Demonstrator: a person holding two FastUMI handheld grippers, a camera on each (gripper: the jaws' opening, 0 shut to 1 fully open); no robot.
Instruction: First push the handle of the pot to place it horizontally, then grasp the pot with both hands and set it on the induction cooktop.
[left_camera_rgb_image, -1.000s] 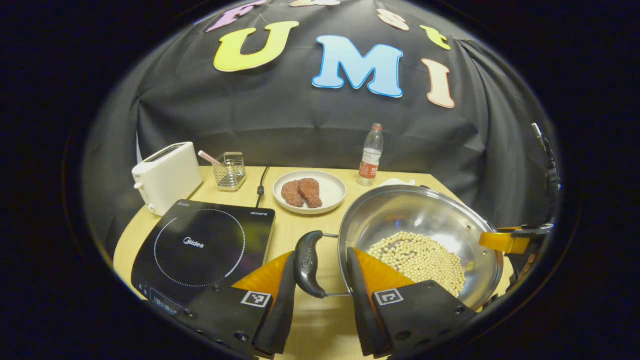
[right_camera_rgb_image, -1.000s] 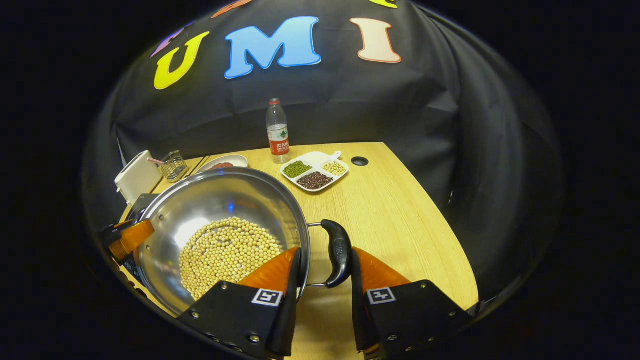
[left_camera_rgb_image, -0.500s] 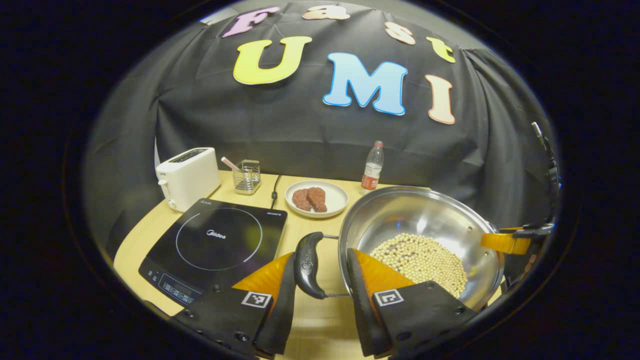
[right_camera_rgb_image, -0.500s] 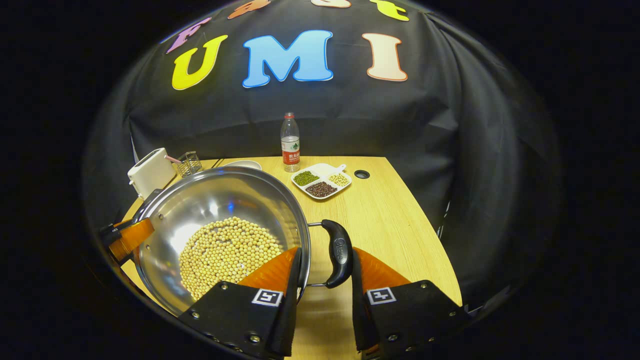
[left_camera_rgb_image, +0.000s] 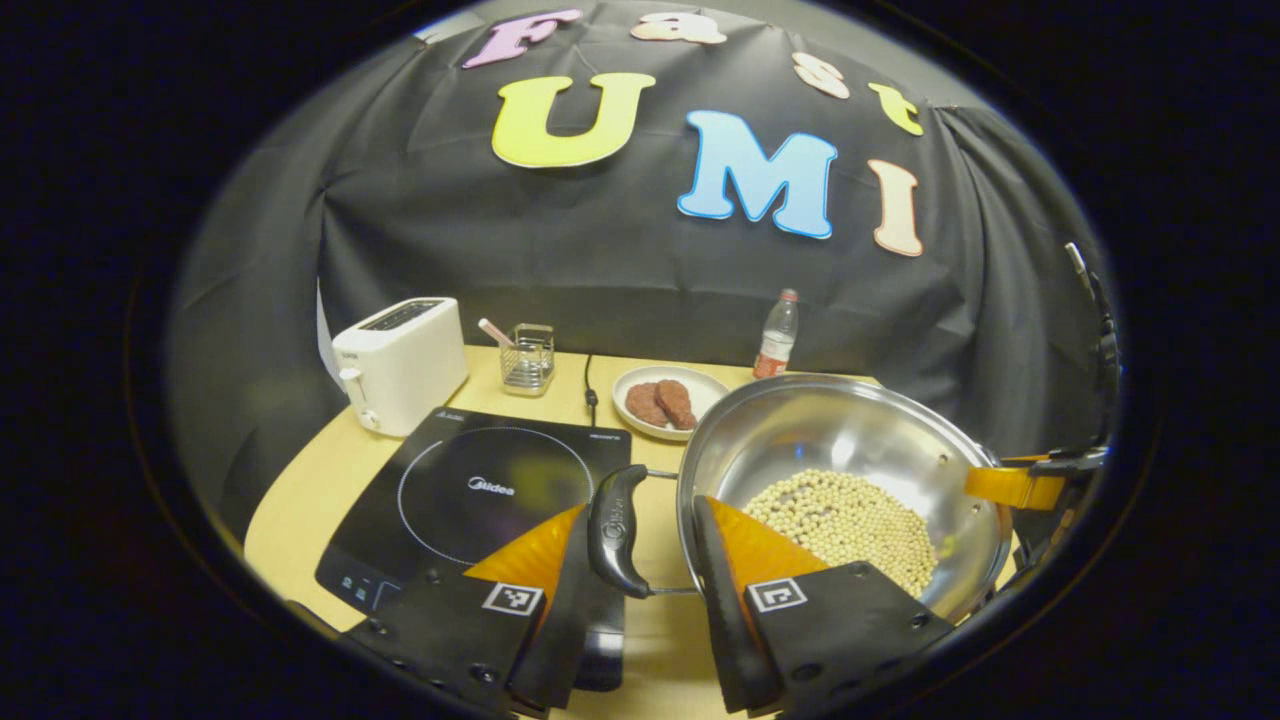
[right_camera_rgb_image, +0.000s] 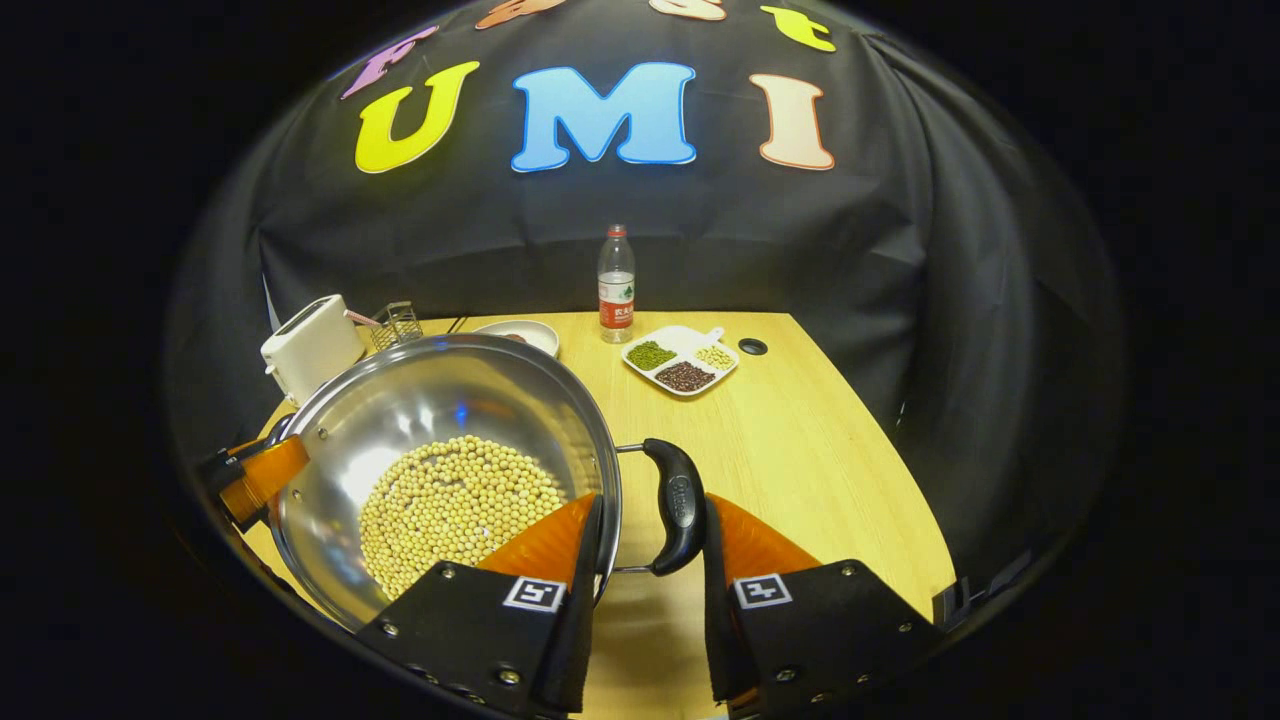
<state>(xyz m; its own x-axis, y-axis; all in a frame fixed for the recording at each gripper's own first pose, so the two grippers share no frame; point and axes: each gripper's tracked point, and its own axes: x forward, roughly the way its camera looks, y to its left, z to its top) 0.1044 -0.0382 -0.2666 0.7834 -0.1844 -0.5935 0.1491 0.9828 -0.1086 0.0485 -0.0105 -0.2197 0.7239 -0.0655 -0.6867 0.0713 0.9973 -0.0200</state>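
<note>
Pot (left_camera_rgb_image: 850, 450): steel, holding pale beans (left_camera_rgb_image: 850, 520), carried between the two grippers, its left part over the near right corner of the induction cooktop (left_camera_rgb_image: 480, 490)
Left handle (left_camera_rgb_image: 615, 530): black loop, sits between the left gripper's (left_camera_rgb_image: 640, 545) fingers, which pinch it from both sides
Right handle (right_camera_rgb_image: 678, 505): black loop, clamped the same way by the right gripper (right_camera_rgb_image: 650, 535)
Table (right_camera_rgb_image: 800, 450): wooden, carries the toaster (left_camera_rgb_image: 400, 362), wire holder (left_camera_rgb_image: 528, 355), plate of meat (left_camera_rgb_image: 668, 402), bottle (right_camera_rgb_image: 616, 284) and divided dish (right_camera_rgb_image: 680, 360)
Change: compared with a second ago the cooktop lies farther right in the left gripper view, now partly under the left handle; both grips look unchanged
</note>
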